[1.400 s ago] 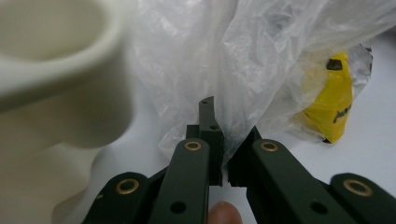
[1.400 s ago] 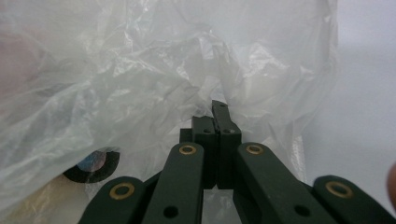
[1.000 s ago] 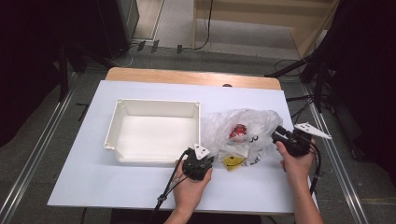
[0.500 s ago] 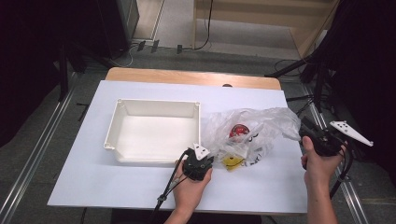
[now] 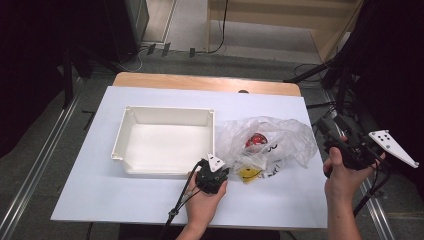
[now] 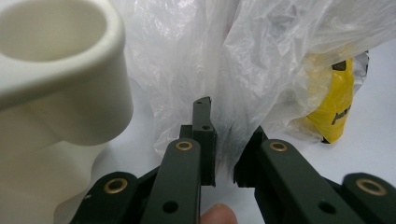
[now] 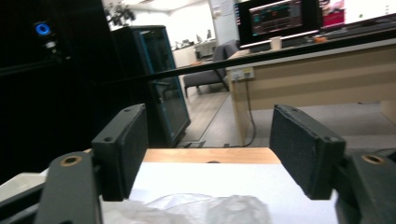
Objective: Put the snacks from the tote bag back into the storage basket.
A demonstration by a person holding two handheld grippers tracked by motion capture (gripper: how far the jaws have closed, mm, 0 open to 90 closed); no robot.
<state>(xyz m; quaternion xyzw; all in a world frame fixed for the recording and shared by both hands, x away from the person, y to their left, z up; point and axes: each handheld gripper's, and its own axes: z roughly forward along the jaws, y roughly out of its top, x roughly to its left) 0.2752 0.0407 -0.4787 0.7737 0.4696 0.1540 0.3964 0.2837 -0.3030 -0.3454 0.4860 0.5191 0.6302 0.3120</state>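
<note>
With the left hand-held gripper (image 5: 215,170) pinching the thin plastic bag (image 5: 272,140) near the desk's (image 5: 100,190) front edge and the right hand-held gripper (image 5: 332,131) gaping empty beyond the right edge, a pull could tear the film or spill its packets.

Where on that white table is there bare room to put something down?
Bare table lies left of the white tray, and behind it along the far edge. It is crowded right of the tray, where the plastic bag lies between the left hand-held gripper and right hand-held gripper.
</note>
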